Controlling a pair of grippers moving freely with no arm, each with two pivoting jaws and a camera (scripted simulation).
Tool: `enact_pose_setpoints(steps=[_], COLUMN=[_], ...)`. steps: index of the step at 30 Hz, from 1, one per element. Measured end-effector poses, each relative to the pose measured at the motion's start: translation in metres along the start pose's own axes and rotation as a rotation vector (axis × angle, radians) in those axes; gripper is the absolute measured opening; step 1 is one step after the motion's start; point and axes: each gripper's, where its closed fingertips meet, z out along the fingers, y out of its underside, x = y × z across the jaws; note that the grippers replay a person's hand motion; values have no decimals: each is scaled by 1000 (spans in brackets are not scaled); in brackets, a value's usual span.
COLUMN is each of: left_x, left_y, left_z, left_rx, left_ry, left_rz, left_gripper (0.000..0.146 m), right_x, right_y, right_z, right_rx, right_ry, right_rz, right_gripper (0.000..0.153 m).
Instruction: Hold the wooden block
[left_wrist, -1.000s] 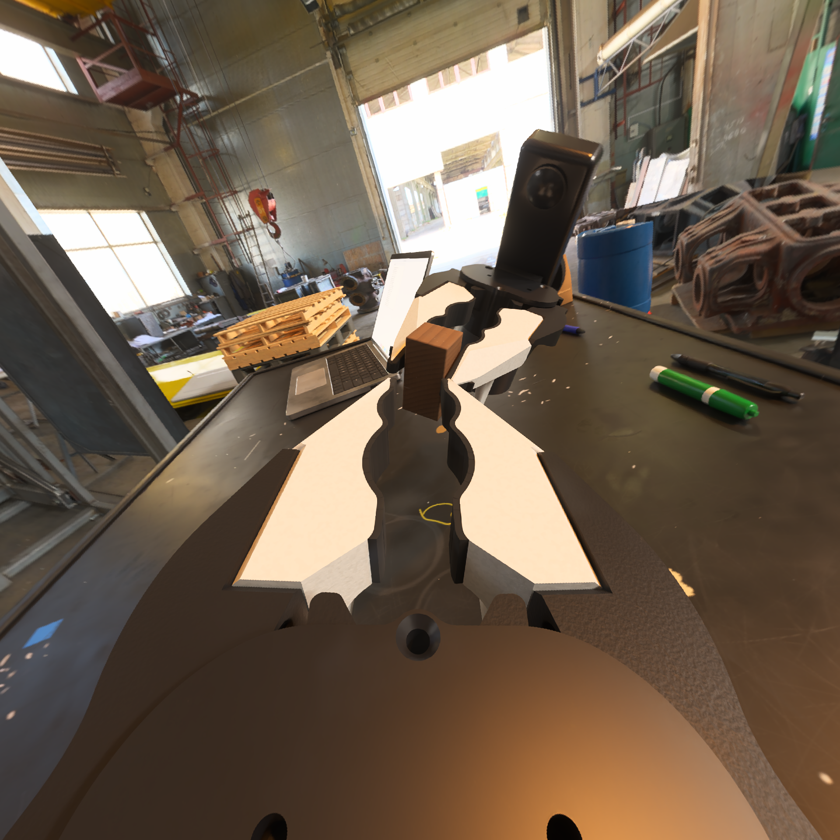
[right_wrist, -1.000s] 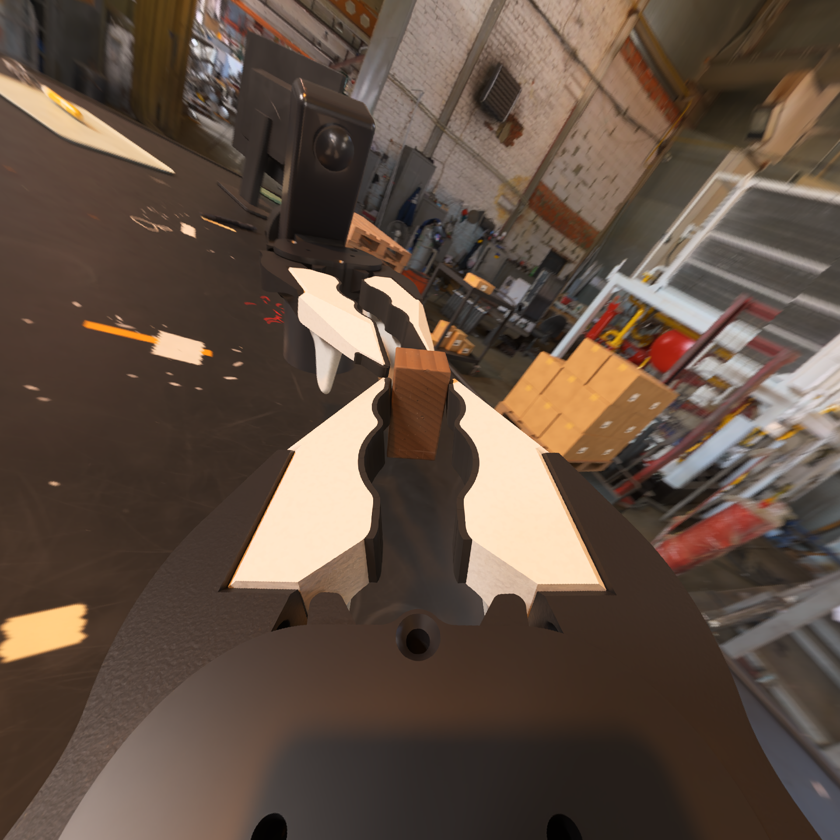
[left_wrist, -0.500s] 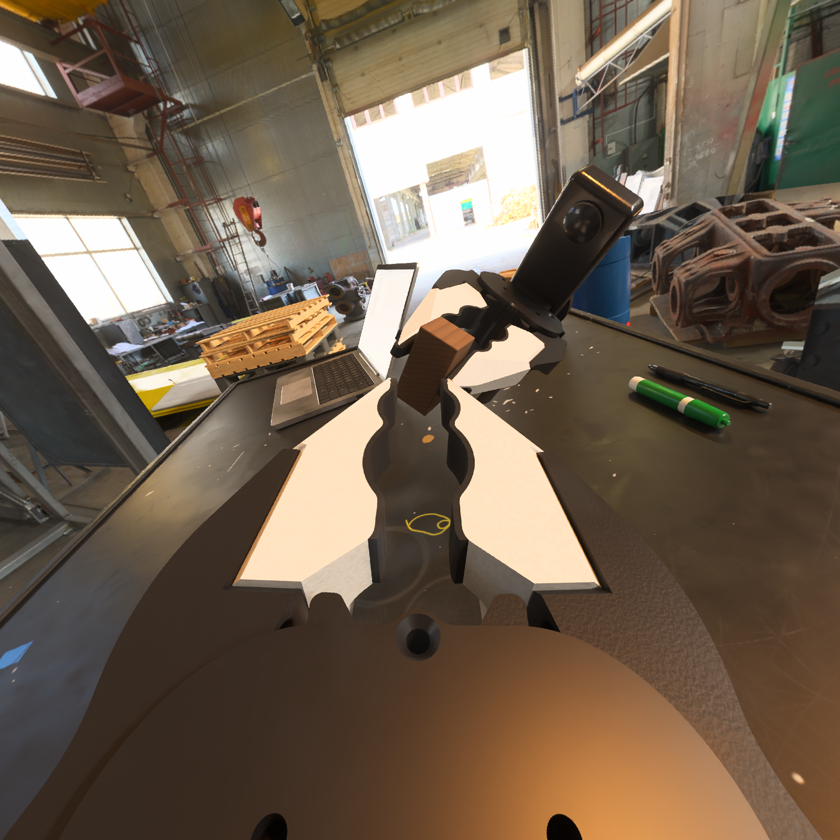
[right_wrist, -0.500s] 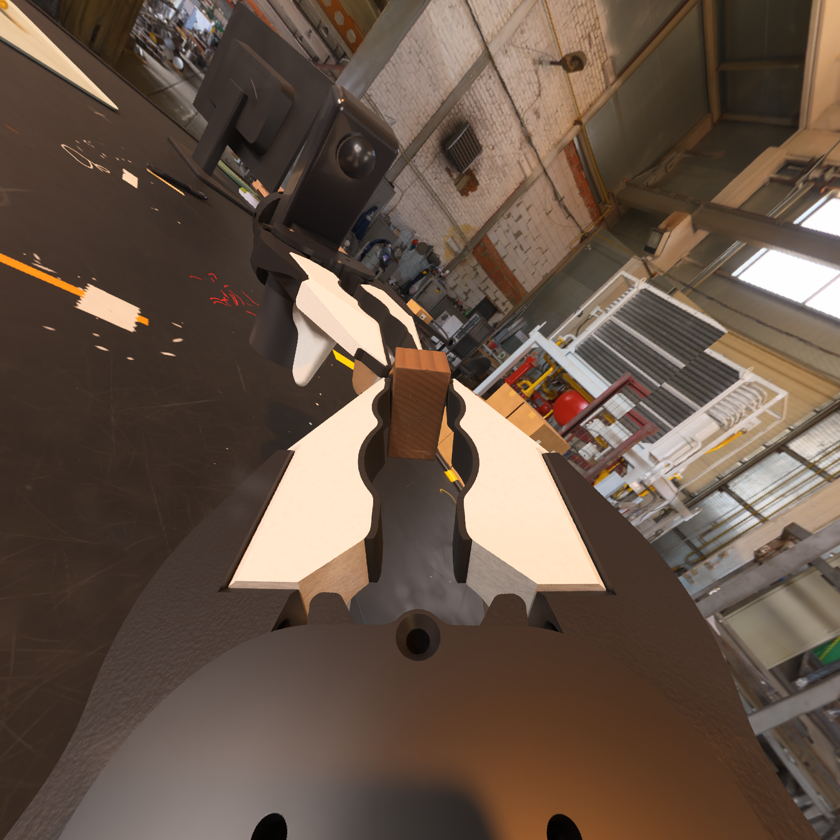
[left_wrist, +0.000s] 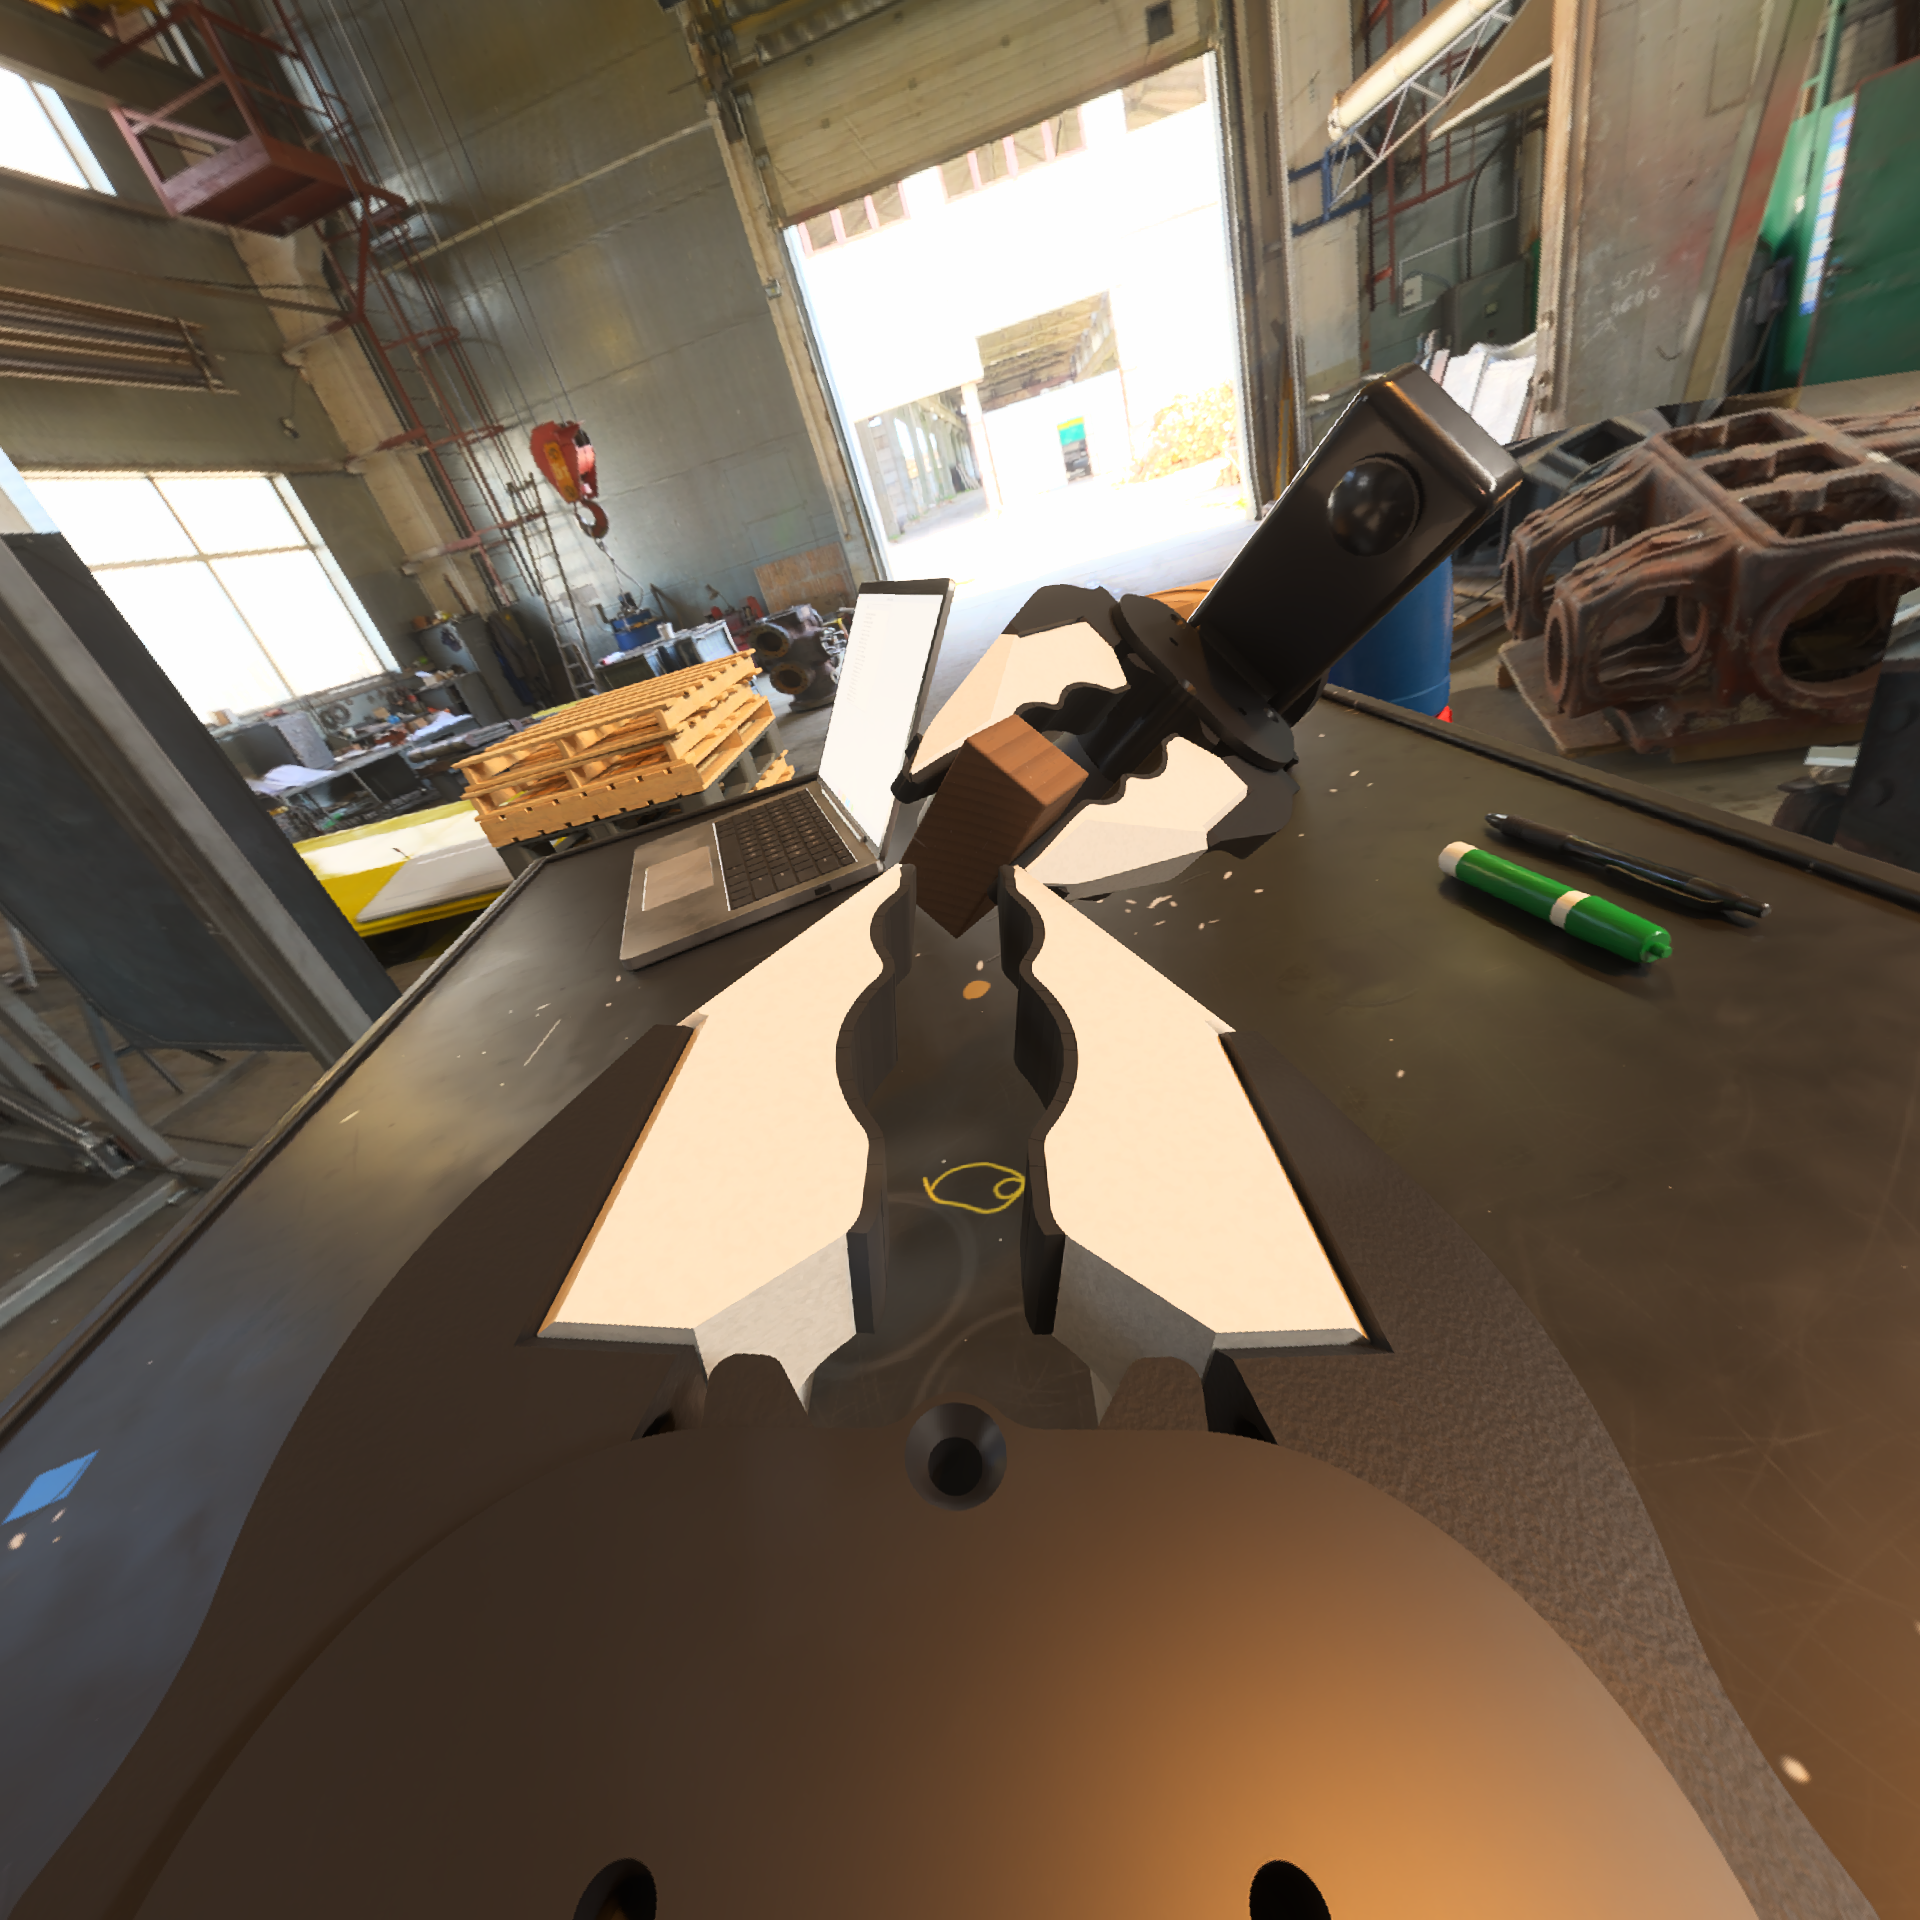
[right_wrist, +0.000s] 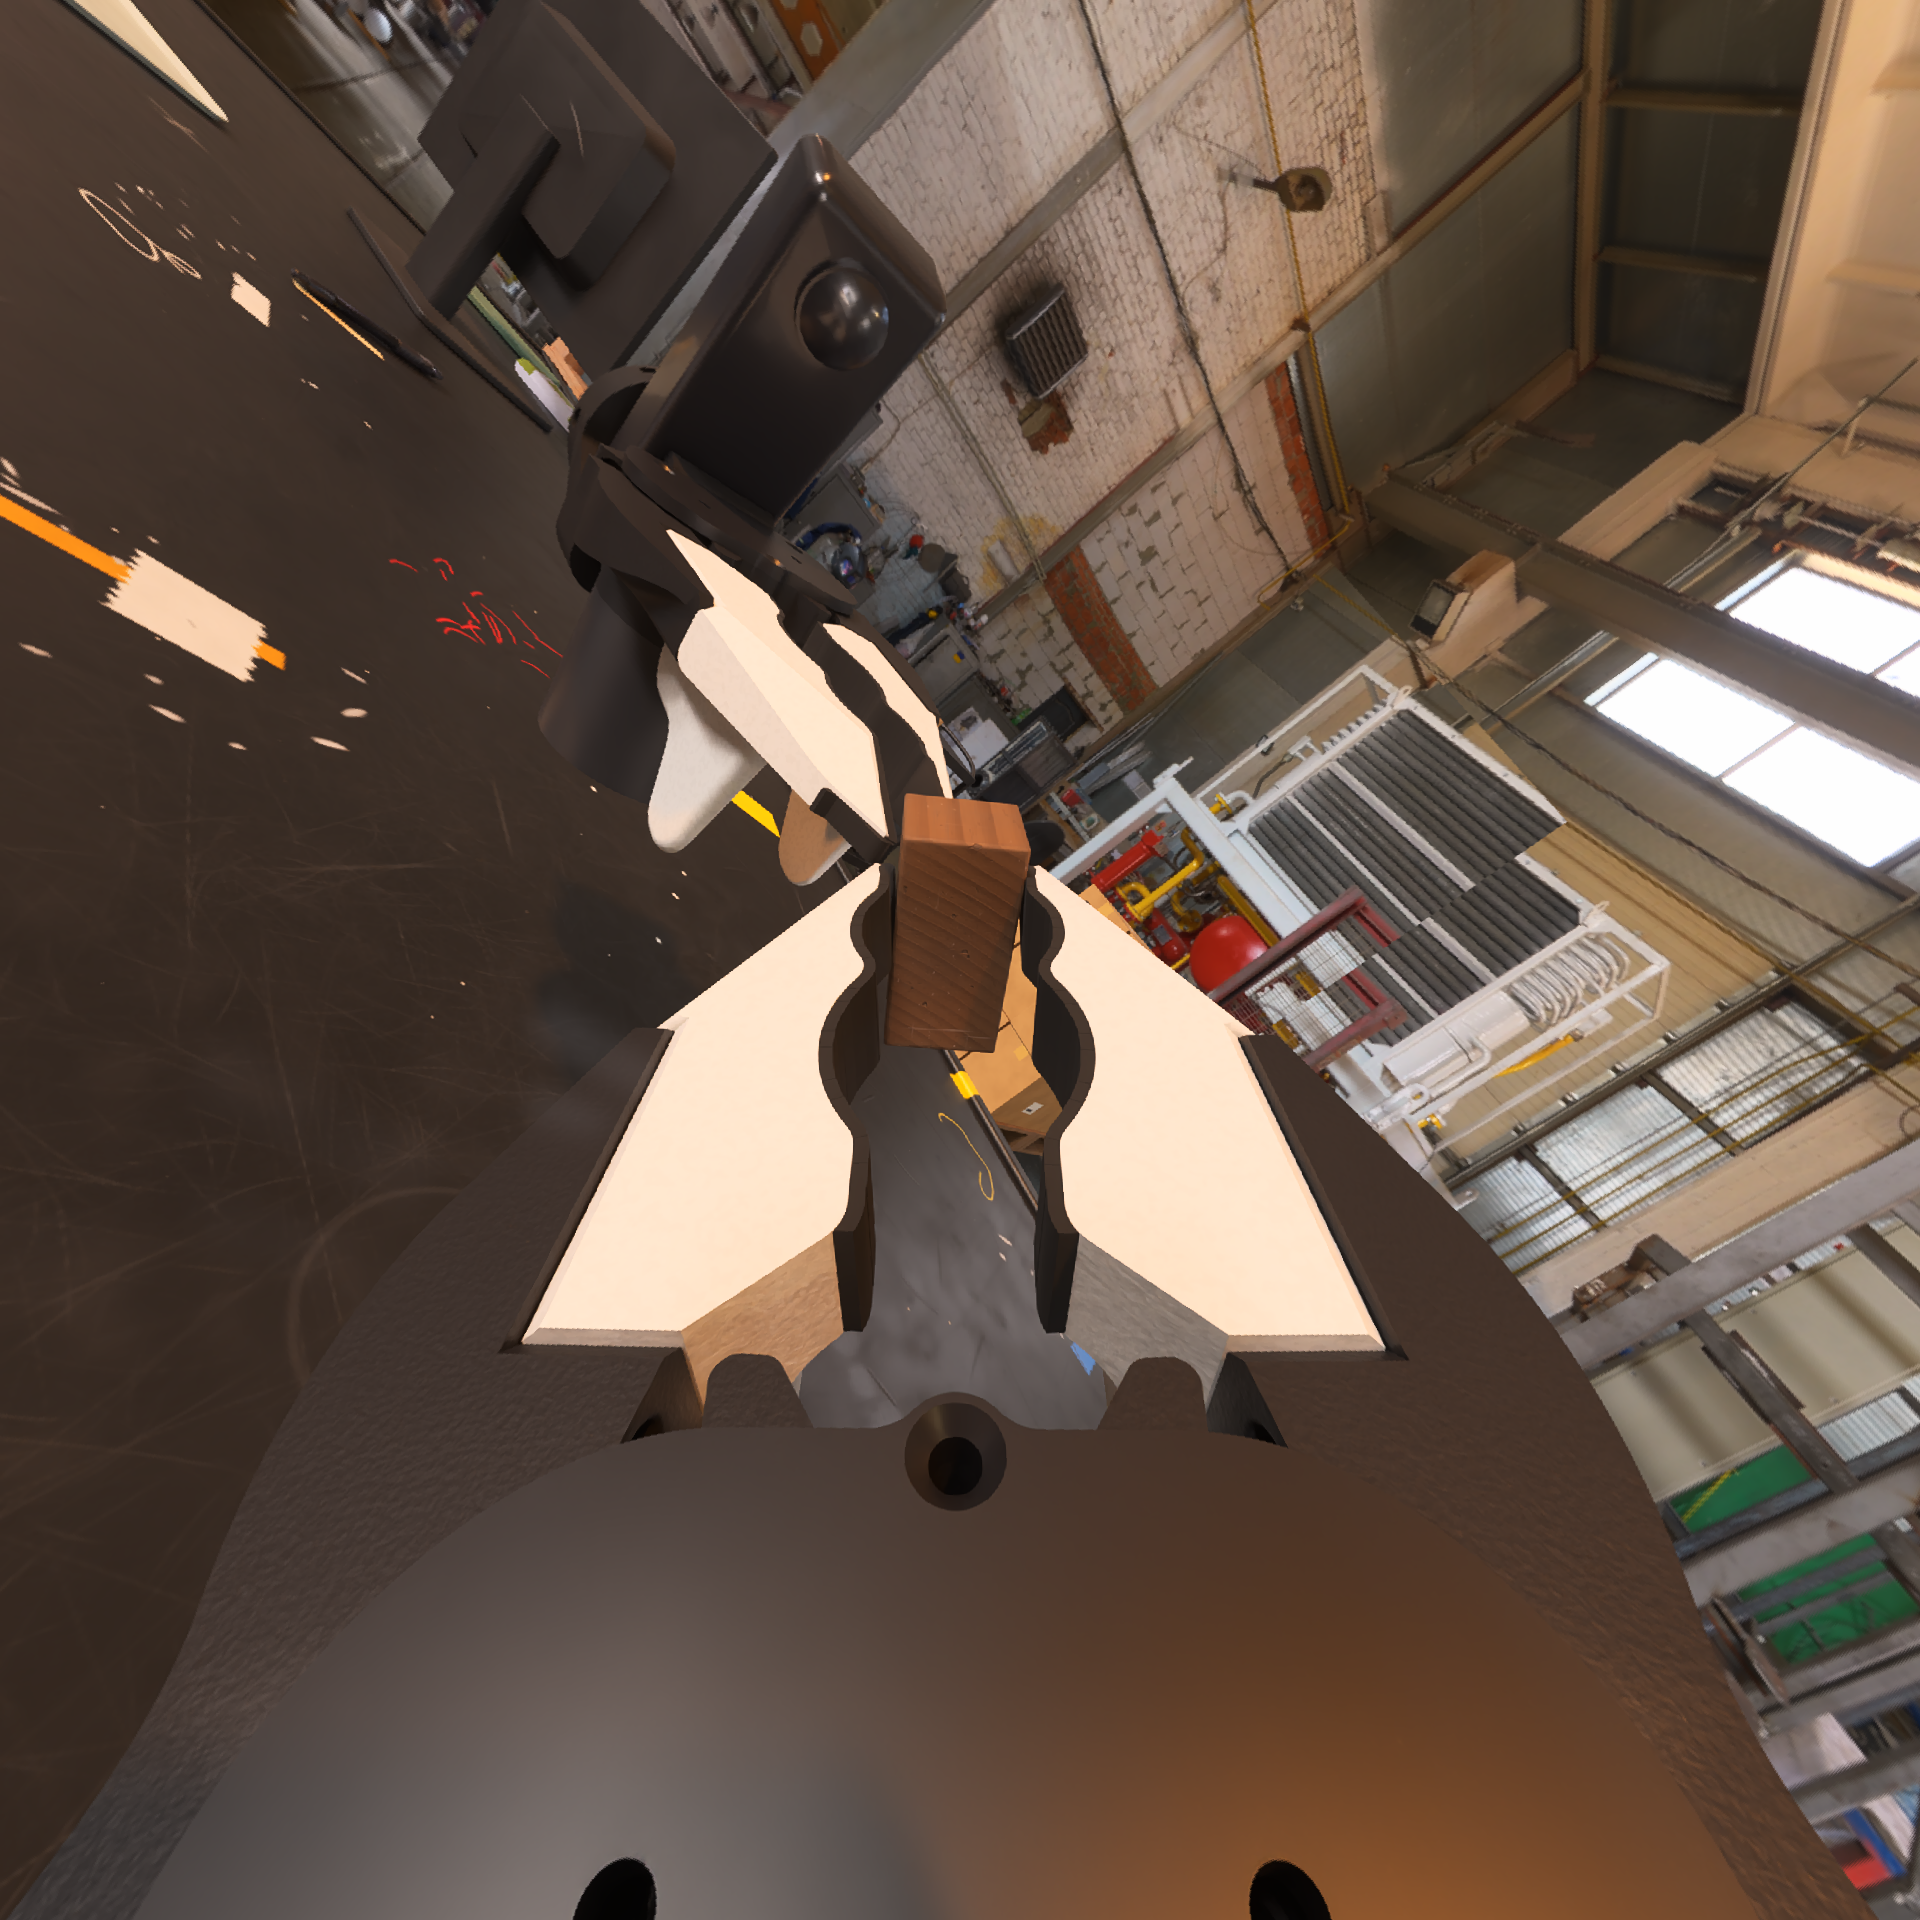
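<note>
Wooden block (right_wrist: 958, 925) clamped between right gripper (right_wrist: 956, 883) tips, raised clear of dark table (left_wrist: 1558, 1143), tilted in left view. Left gripper (left_wrist: 954, 894) narrow, tips flanking block's lower end (left_wrist: 982, 821); contact there not certain, cannot tell if gripping. Risk, judged: block held only near fingertips, so any twist between the two grippers likely to lever it loose and drop it. Green marker (left_wrist: 1553, 902), black pen (left_wrist: 1621, 868), open laptop (left_wrist: 790, 821) on table, well apart. Containers: none on table; blue drum (left_wrist: 1397, 644) beyond far edge, contents hidden.
</note>
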Motion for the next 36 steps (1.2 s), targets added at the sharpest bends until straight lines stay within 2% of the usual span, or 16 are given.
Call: enact_pose_setpoints(steps=[12, 24, 29, 36], left_x=[-4, -10, -13, -11], left_y=[1, 0, -1, -1], left_z=[1, -2, -5, -5], left_rx=[-6, 2, 32, 29], left_ry=[-63, -109, -62, -43], left_rz=[22, 130, 14, 26], left_gripper=[14, 15, 14, 10], right_x=[3, 2, 7, 0], right_y=[4, 11, 9, 10], right_z=[1, 7, 6, 7], right_rx=[-27, -14, 20, 6], right_ry=[20, -77, -65, -119], right_rz=[6, 369, 423, 449], right_gripper=[24, 24, 24, 24])
